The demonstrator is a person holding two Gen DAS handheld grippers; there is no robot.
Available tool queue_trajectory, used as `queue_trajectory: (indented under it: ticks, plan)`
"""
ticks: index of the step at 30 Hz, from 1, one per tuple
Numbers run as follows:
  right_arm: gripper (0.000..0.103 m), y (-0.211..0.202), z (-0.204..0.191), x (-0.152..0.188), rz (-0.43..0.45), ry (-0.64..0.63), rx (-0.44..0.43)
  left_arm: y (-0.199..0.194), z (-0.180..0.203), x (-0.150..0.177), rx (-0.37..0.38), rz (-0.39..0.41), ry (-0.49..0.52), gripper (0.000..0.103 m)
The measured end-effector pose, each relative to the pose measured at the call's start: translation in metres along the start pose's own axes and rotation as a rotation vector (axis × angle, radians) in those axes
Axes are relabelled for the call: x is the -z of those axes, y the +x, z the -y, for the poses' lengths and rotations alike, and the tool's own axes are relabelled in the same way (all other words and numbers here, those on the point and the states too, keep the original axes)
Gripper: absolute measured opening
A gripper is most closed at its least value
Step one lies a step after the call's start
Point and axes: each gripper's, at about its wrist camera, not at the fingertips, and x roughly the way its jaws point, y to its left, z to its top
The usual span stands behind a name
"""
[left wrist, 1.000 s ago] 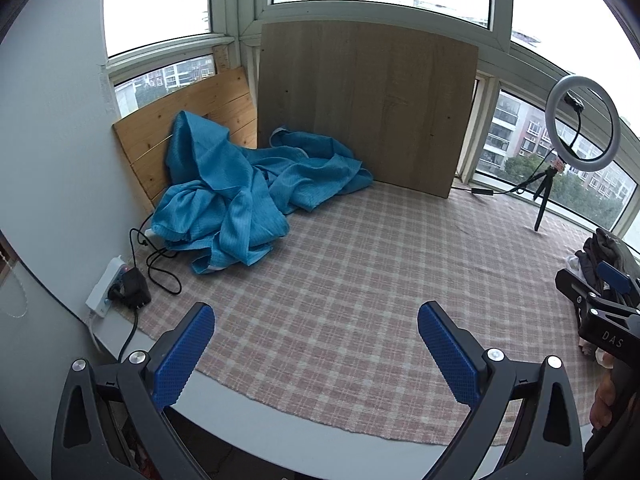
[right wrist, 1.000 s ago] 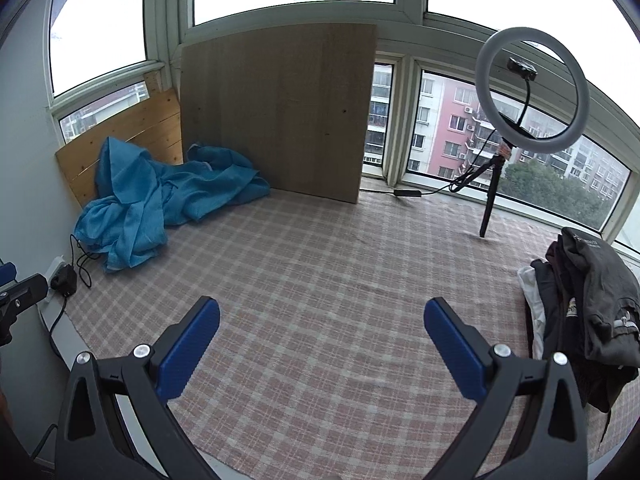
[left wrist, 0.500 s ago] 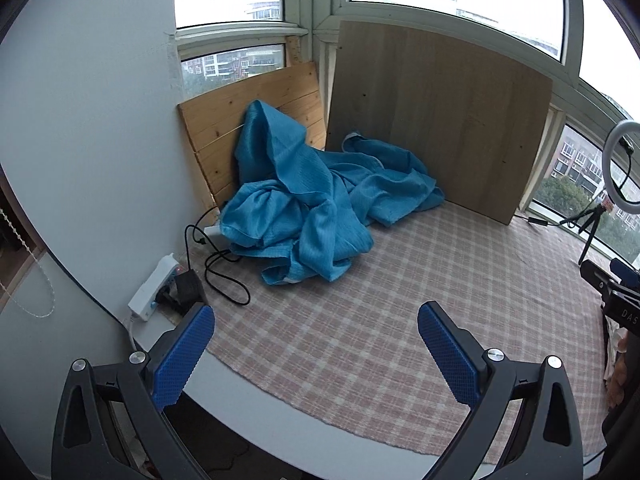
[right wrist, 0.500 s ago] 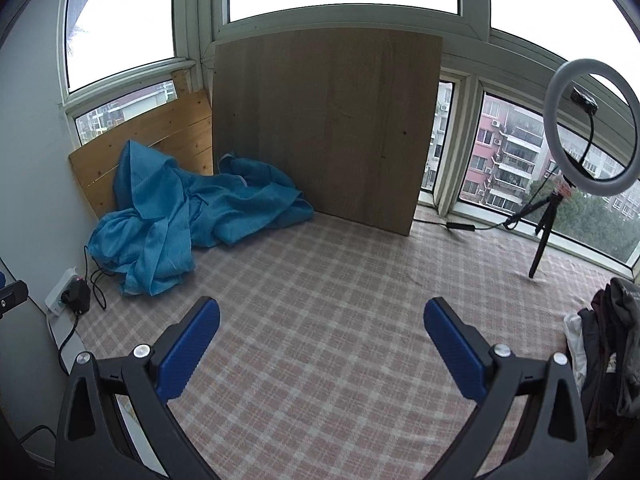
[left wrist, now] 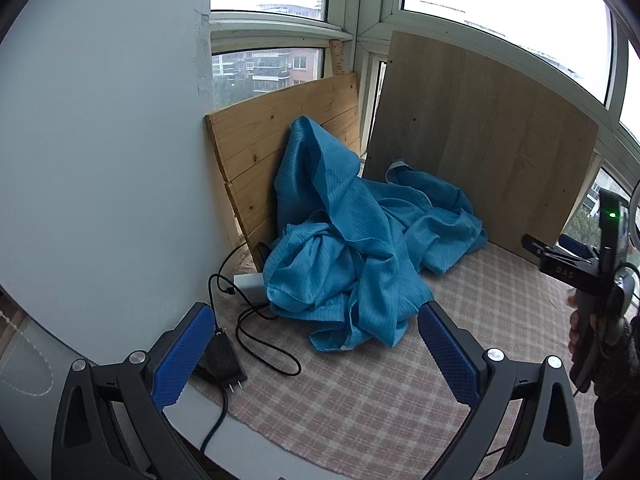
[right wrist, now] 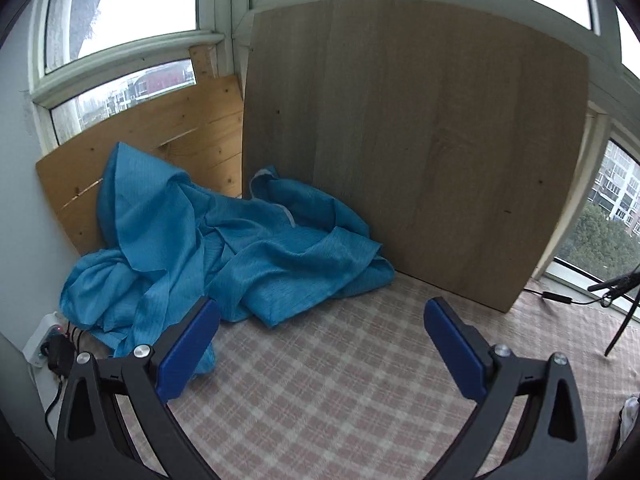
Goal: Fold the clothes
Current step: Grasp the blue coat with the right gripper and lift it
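Cloth point(left wrist: 360, 248) lies bunched up at 12 o'clock on the bench point(left wrist: 360, 392), against the boards. Left hand-held gripper point(left wrist: 316, 354) and right hand-held gripper point(right wrist: 320, 346) both gape wide, holding nothing.

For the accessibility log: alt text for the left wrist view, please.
A crumpled blue garment lies heaped on a checked cloth against wooden boards, ahead of the open, empty left gripper. Black cables lie beside it.
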Motion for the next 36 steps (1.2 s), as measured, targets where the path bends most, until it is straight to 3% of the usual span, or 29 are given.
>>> queue_trajectory:
  ticks: [11,15,17,18,19,20,24,27,31,36]
  plan:
    - [0.103,0.184,-0.030,-0.014,-0.220,0.024,0.029,0.063,-0.012,-0.017,0.000,-0.066,-0.027,0.102]
    - [0.101,0.228,-0.035,-0.010,-0.325,0.129,-0.082,0.073,-0.016,-0.020,-0.013,-0.088,-0.039,0.102]
    - [0.069,0.231,-0.039,-0.011,-0.322,0.149,-0.164,0.073,-0.017,-0.020,-0.021,-0.089,-0.036,0.102]
    - [0.032,0.231,-0.042,-0.011,-0.323,0.151,-0.205,0.071,-0.017,-0.020,-0.027,-0.087,-0.032,0.102]
    - [0.011,0.227,-0.043,-0.013,-0.326,0.144,-0.239,0.069,-0.017,-0.021,-0.032,-0.083,-0.029,0.102]
    - [0.007,0.220,-0.042,-0.015,-0.324,0.141,-0.263,0.066,-0.017,-0.020,-0.032,-0.079,-0.029,0.102]
    - [0.003,0.136,-0.020,-0.023,-0.179,0.131,-0.344,0.054,-0.018,-0.020,-0.034,-0.058,-0.030,0.102]
    - [0.003,0.048,0.024,-0.014,-0.042,0.103,-0.327,0.043,-0.017,-0.020,-0.034,-0.039,-0.027,0.102]
    - [0.002,-0.063,0.097,0.011,0.047,0.138,-0.226,0.034,-0.016,-0.020,-0.023,-0.031,-0.018,0.102]
    - [0.002,-0.130,0.192,0.052,0.049,0.256,0.142,0.029,-0.005,-0.017,-0.016,-0.031,0.014,0.102]
